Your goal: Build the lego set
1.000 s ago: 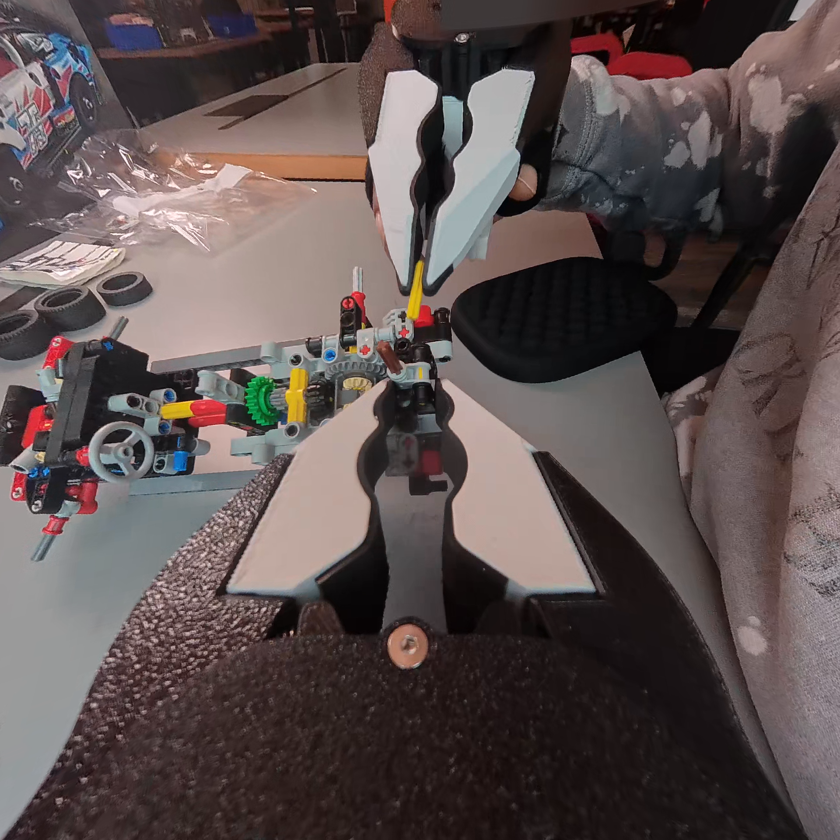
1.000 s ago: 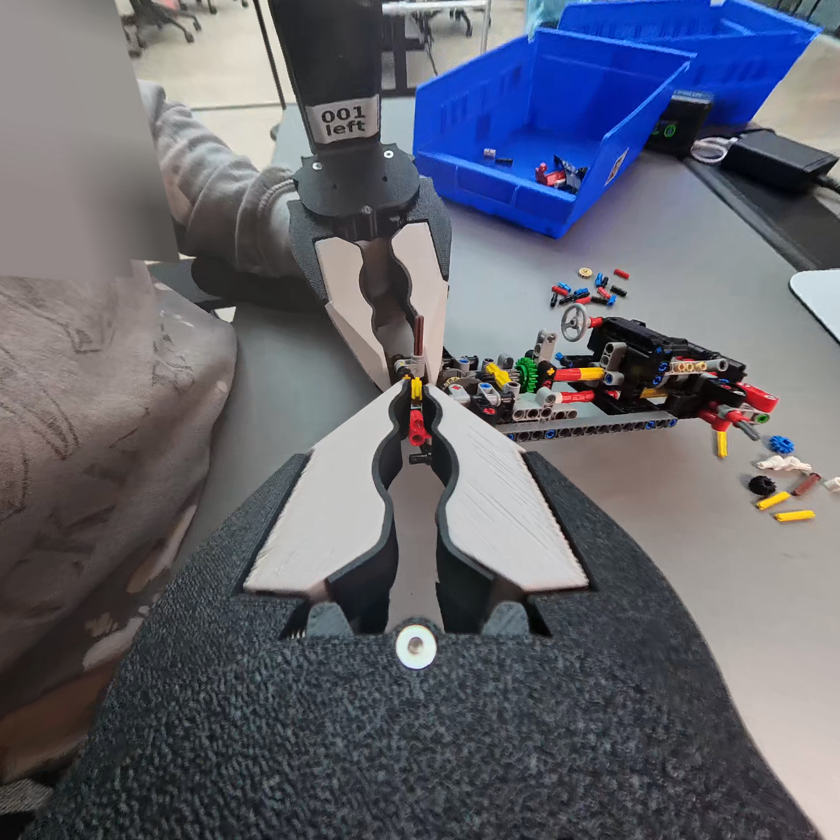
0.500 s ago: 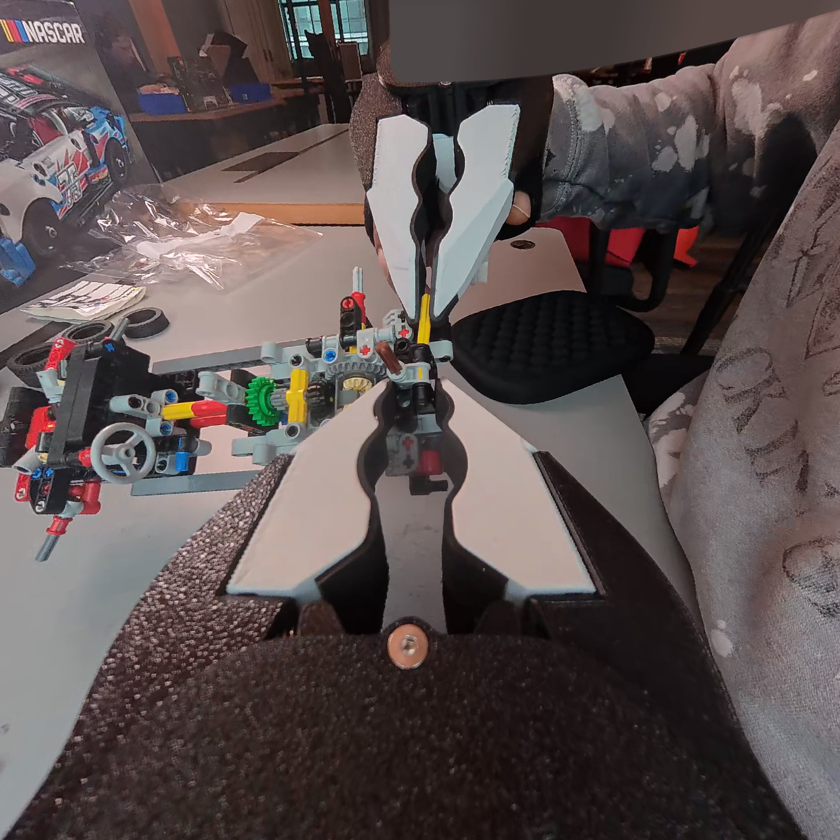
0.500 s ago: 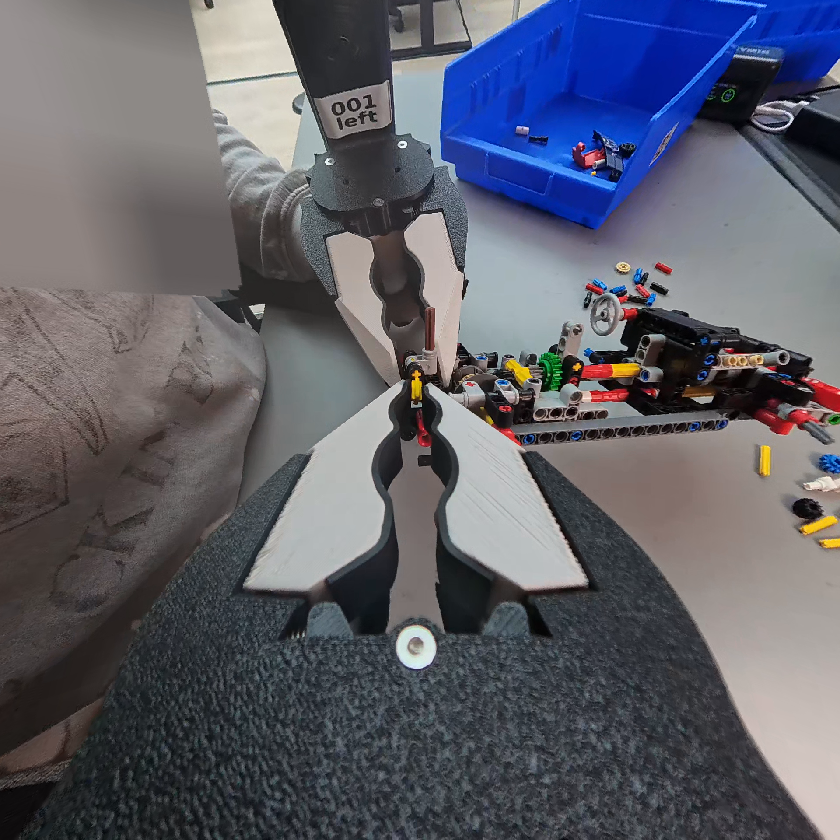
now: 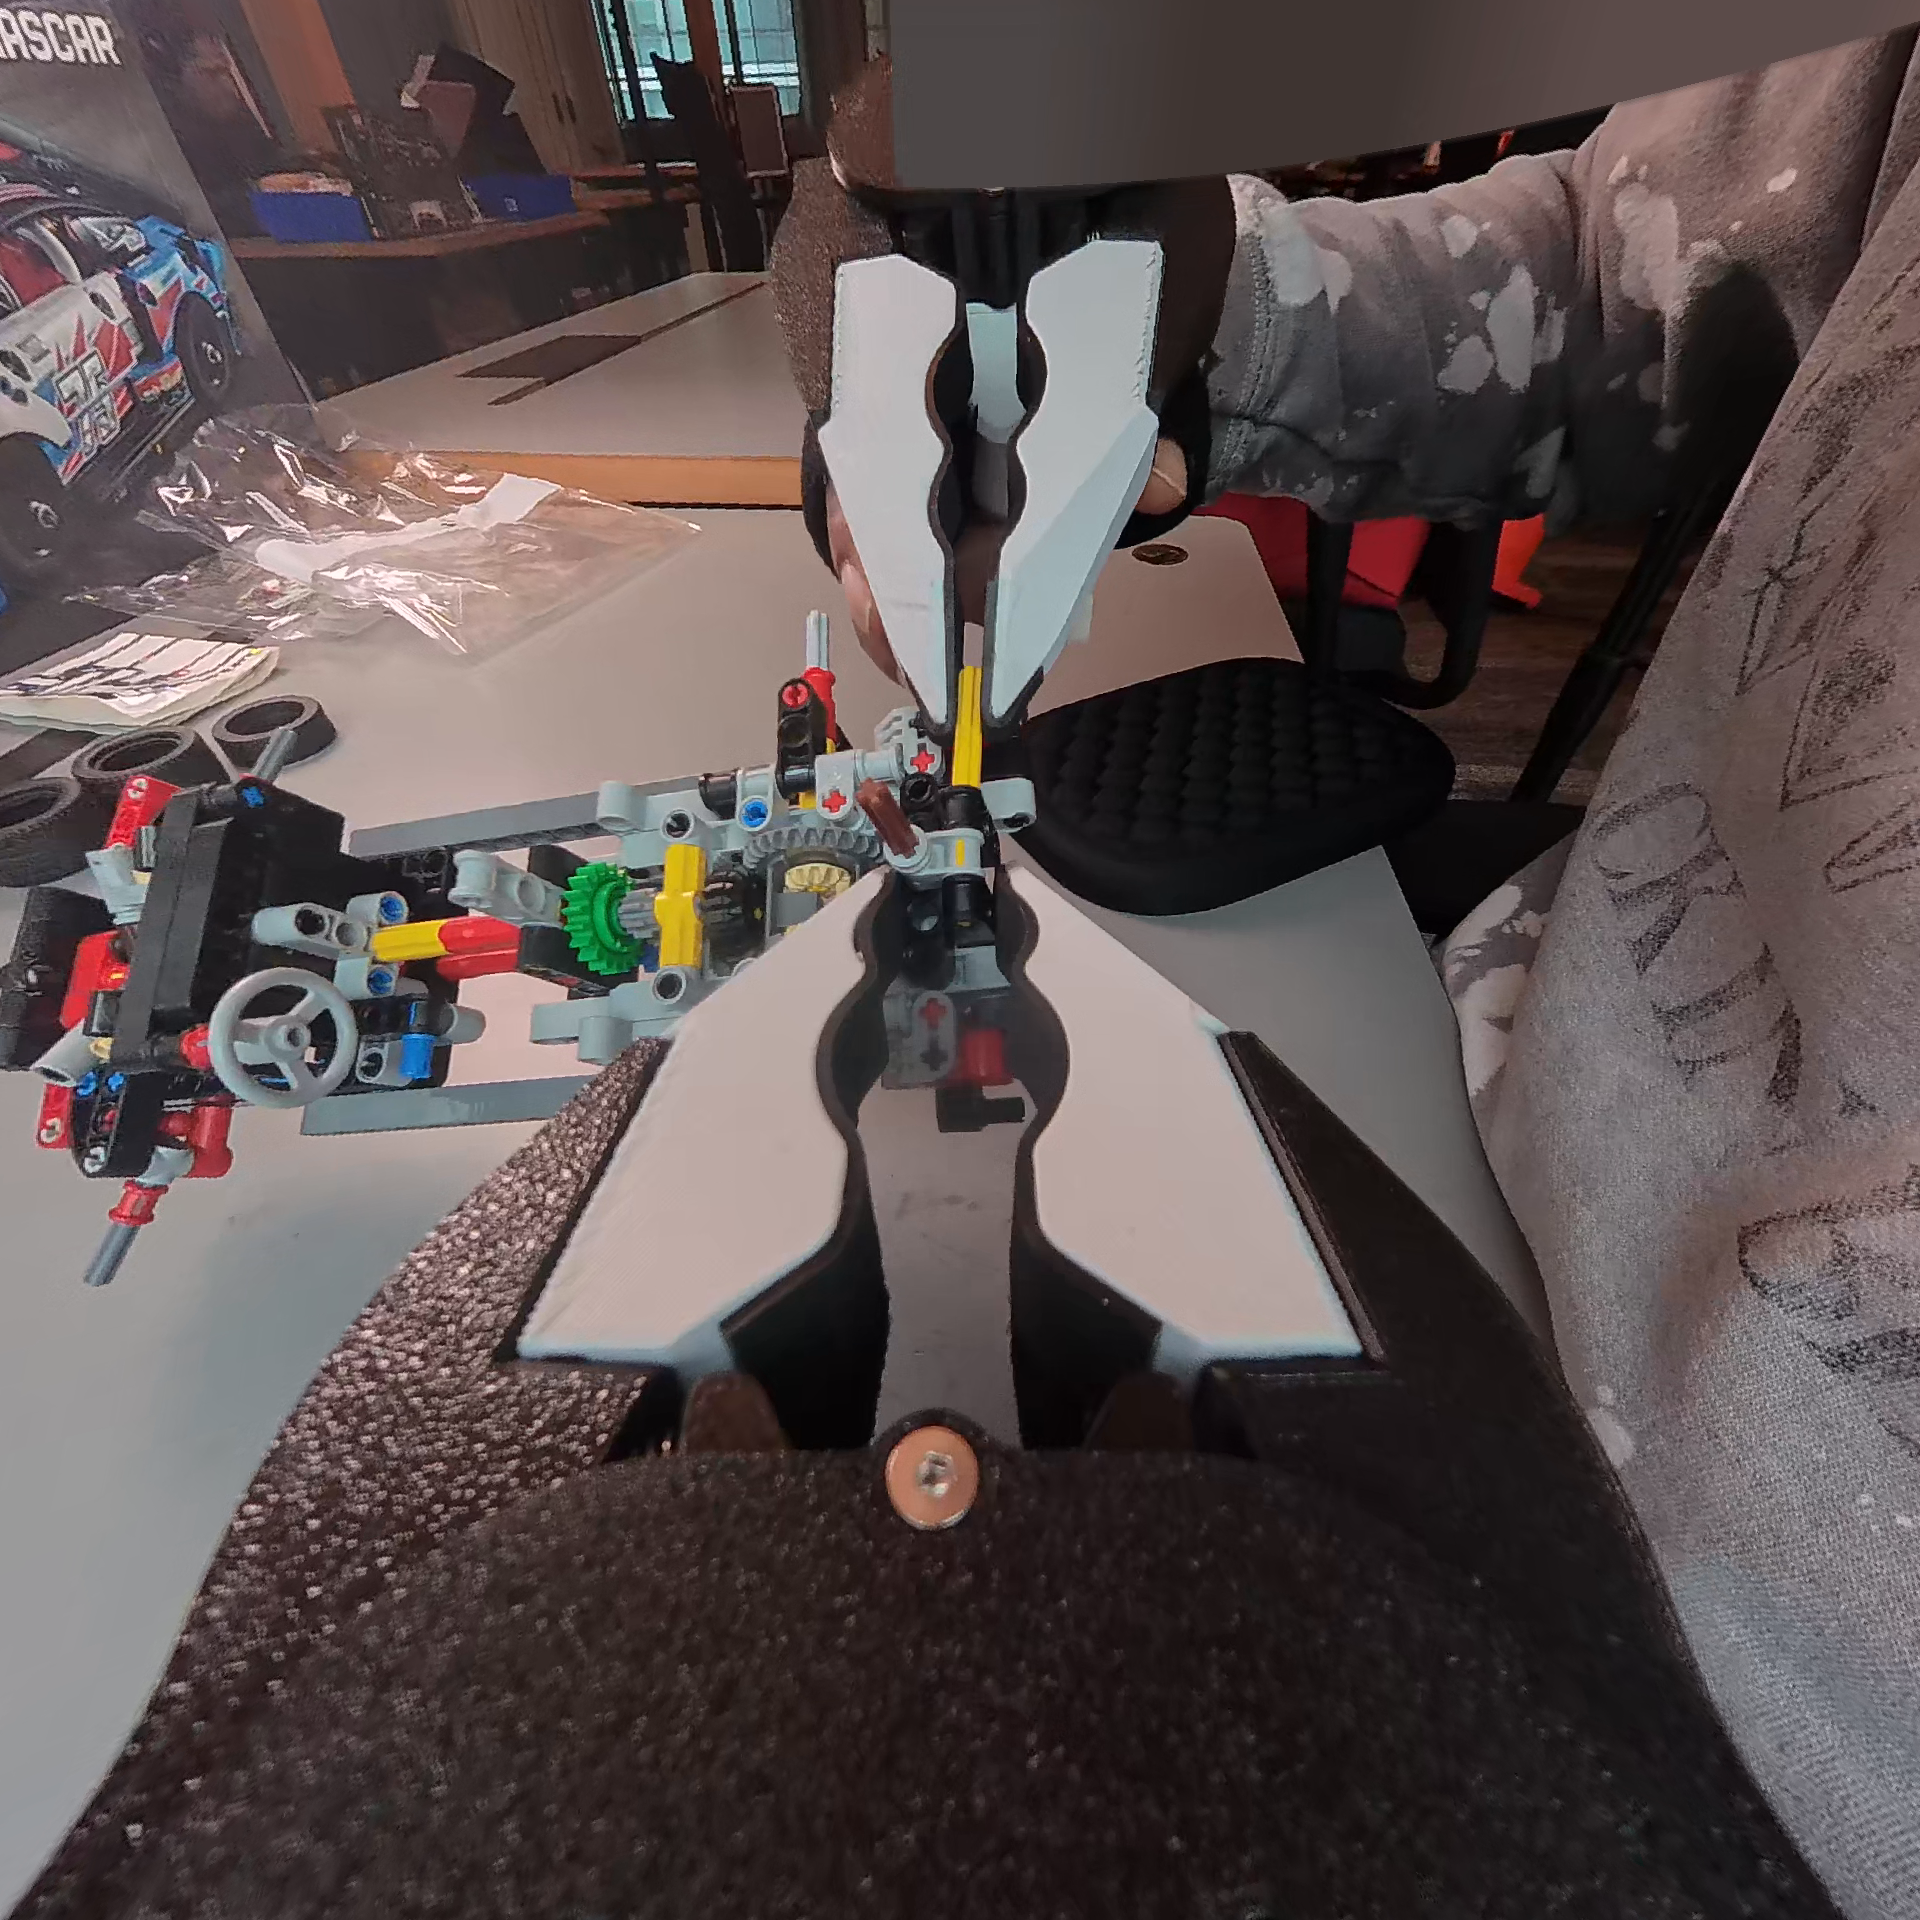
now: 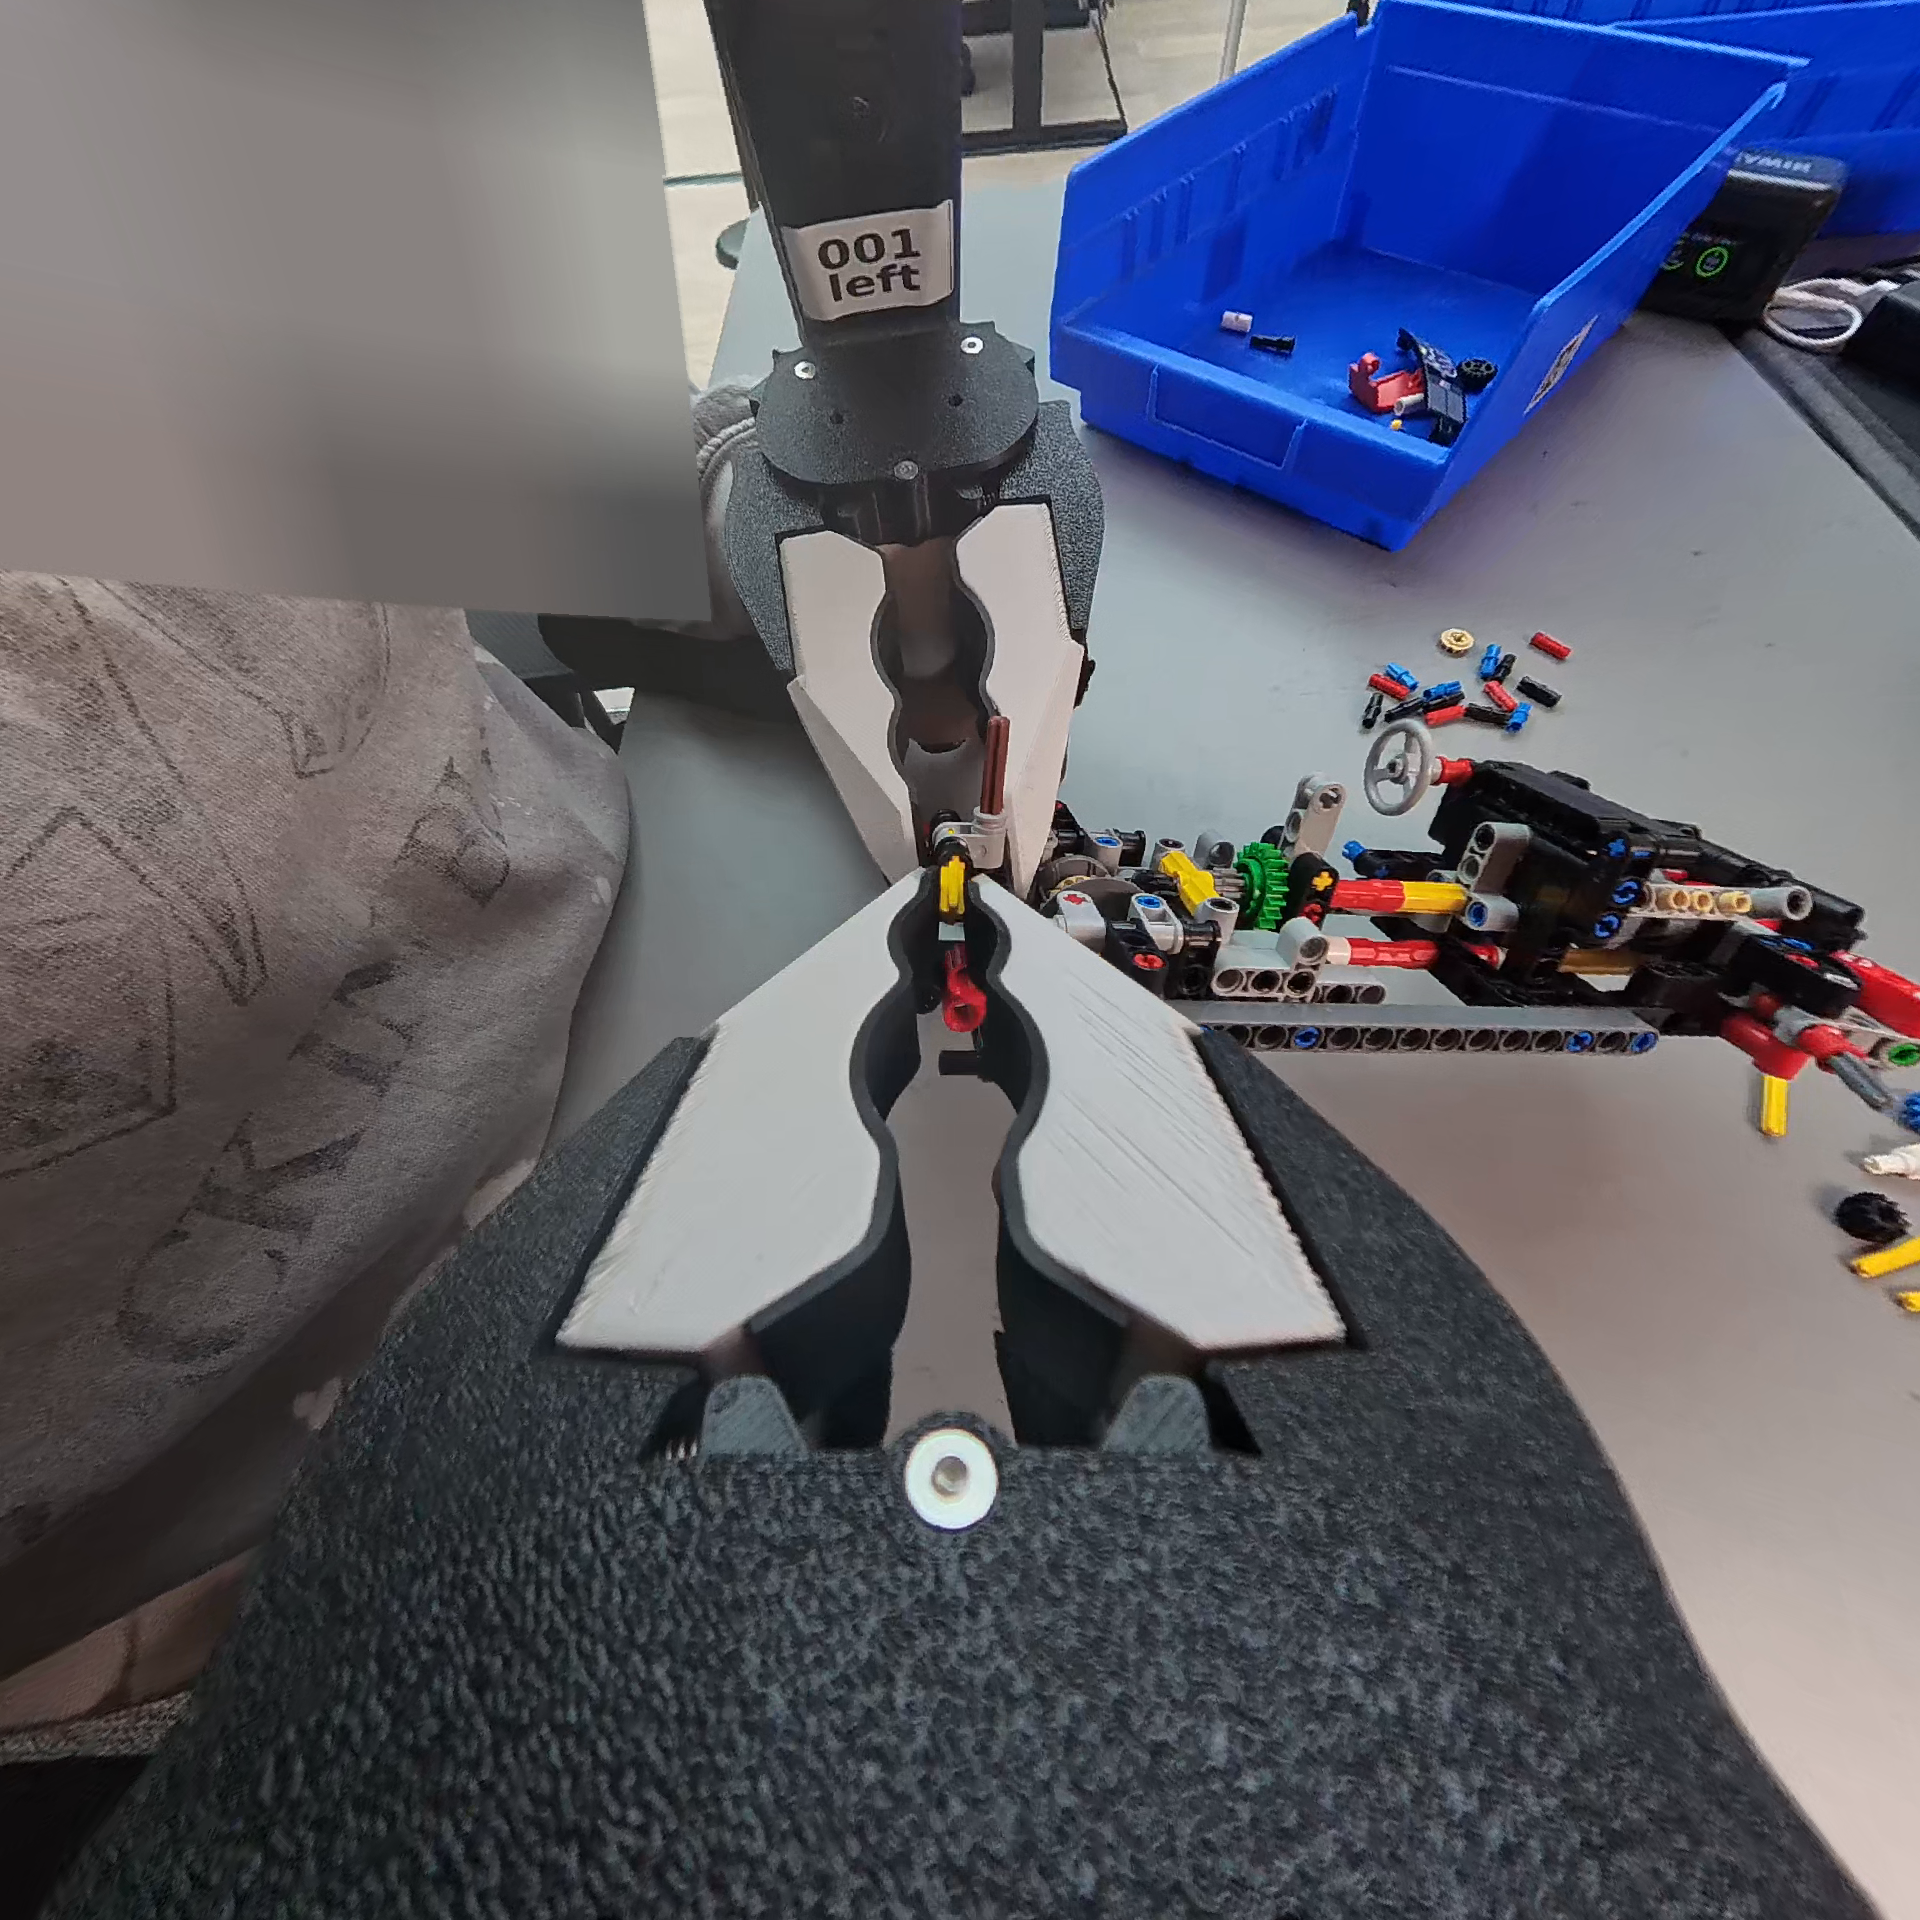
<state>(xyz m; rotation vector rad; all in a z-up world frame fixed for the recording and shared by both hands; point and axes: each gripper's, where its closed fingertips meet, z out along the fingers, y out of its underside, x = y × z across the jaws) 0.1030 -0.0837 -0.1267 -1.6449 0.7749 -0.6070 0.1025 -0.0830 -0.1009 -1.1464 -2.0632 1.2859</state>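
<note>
At the centre of both frames, the left gripper (image 5: 940,883) is closed on the rear end of the Lego chassis (image 5: 665,894), while the right gripper (image 6: 948,883) pinches a thin yellow axle (image 5: 968,727) standing in it. The hard, glossy plastic frame looks light but brittle at its pinned joints; gripping the grey beams seems safest.

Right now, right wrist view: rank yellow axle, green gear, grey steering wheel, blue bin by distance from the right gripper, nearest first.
1. Yellow axle: pinched at the tips of the right gripper.
2. Green gear: just right of the tips, in the chassis.
3. Grey steering wheel: farther right, above the black block.
4. Blue bin: upper right, well behind the model.
</note>
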